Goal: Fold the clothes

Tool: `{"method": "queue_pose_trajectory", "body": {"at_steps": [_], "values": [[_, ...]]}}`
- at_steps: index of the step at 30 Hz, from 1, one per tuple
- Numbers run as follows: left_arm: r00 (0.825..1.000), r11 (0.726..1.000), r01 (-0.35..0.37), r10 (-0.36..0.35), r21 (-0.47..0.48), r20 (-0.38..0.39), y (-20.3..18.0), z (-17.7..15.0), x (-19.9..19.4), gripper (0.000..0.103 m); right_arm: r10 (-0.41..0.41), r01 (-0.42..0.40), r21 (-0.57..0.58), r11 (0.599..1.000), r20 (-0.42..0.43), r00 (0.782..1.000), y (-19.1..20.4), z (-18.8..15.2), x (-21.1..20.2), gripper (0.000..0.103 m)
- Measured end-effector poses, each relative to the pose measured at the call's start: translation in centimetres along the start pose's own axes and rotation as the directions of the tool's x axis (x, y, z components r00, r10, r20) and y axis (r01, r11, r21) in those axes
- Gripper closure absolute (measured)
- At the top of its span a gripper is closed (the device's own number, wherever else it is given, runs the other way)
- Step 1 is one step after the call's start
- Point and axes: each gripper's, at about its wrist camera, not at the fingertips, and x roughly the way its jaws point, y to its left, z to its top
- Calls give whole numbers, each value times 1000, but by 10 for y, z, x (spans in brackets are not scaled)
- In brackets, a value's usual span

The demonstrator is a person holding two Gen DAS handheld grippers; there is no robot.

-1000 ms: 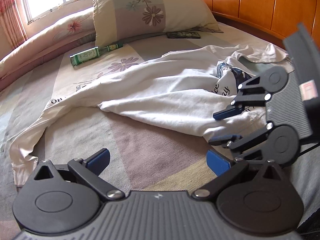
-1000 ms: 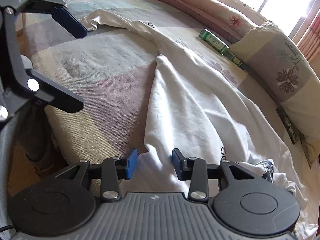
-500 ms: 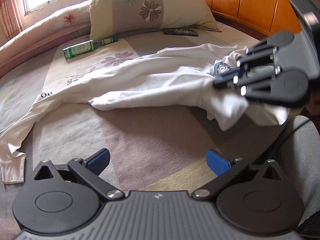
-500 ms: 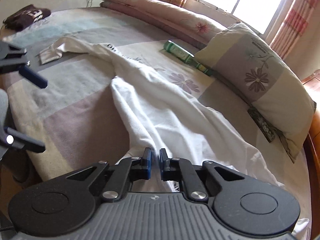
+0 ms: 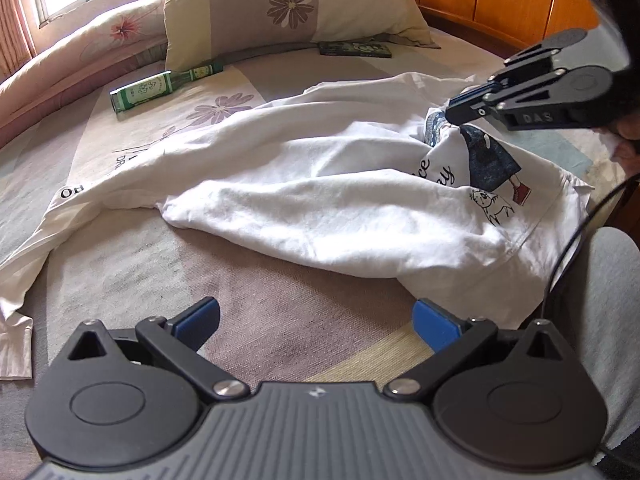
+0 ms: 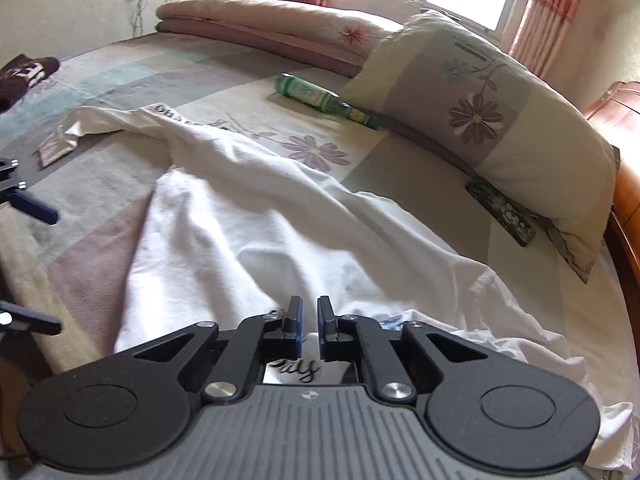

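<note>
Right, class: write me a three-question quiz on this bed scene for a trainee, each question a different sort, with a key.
1. True or false: the left gripper is shut on the shirt.
2. Multiple choice: where does the green bottle lie? A) on the shirt B) on the bed beside the pillow C) in the right gripper
3. Fill in: the right gripper pinches the shirt near its printed ____.

Key: 1. False, it is open above bare bed. 2. B. 3. picture.
</note>
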Motion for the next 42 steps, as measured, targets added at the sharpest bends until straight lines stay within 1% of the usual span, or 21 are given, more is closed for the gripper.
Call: {"method": "queue_pose_trajectory", "body": {"at_steps": [2,3,4,5,6,12,13,14,15,16,17,18,19,20,23,26,29,31,34,39,42], "values": [[1000,1000,-11,11,11,-9,-2,-2,1,1,41,-41,-33,999,7,999,17,-3,-9,79],[1000,1000,-15,15,15,-10,-1,-3,0,1,62,-61,-49,997,9,998,26,-4,-14,64],[1000,1000,-19,19,17,-11,-1,-5,-1,1,80,-79,-65,995,12,997,35,-5,-18,43],[1000,1000,-23,23,14,-11,0,-6,-2,1,89,-87,-79,993,13,996,43,-6,-19,35],[1000,1000,-27,27,8,-10,2,-8,-5,1,85,-85,-82,993,5,996,47,-7,-17,31],[999,999,-40,41,-20,7,9,-15,-21,1,65,-69,-104,992,-42,997,65,-14,-6,32],[999,999,-42,42,-19,10,10,-16,-23,1,61,-66,-108,992,-49,997,69,-15,-4,36],[999,999,-44,44,-19,13,10,-17,-25,1,57,-64,-112,992,-57,997,72,-16,-2,43],[999,999,-44,45,-19,15,11,-18,-27,1,54,-61,-115,991,-65,996,75,-18,0,67],[999,999,-44,45,-21,17,11,-18,-28,1,50,-59,-119,991,-73,996,78,-19,1,78],[999,999,-44,44,-22,19,11,-19,-29,1,46,-56,-123,991,-80,996,81,-20,3,79],[999,999,-43,44,-25,19,12,-19,-29,1,43,-54,-127,990,-88,995,84,-21,5,84],[999,999,-43,44,-27,19,12,-19,-29,1,39,-51,-131,990,-96,995,87,-22,7,86],[999,999,-43,44,-30,19,13,-19,-29,1,38,-51,-128,990,-97,995,88,-22,7,86],[999,999,-39,39,-31,20,12,-18,-27,1,57,-60,-60,996,-45,997,66,-5,-11,87],[999,999,-27,28,-23,23,11,-14,-25,1,61,-62,26,998,5,998,32,14,-21,87],[1000,1000,-16,16,-11,26,7,-9,-22,1,30,-32,100,994,24,999,-6,31,-18,87],[1000,1000,-9,9,-3,26,4,-5,-19,1,13,-15,149,989,19,1000,-31,37,-5,87],[1000,1000,2,-2,2,19,2,-1,-13,1,-15,17,177,984,-9,1000,-56,30,24,87],[1000,1000,12,-12,-2,-11,0,3,4,1,-54,67,149,987,-89,995,-73,19,71,81],[1000,1000,10,-10,-6,-30,0,5,13,1,-79,95,154,984,-108,991,-82,16,87,78]]}}
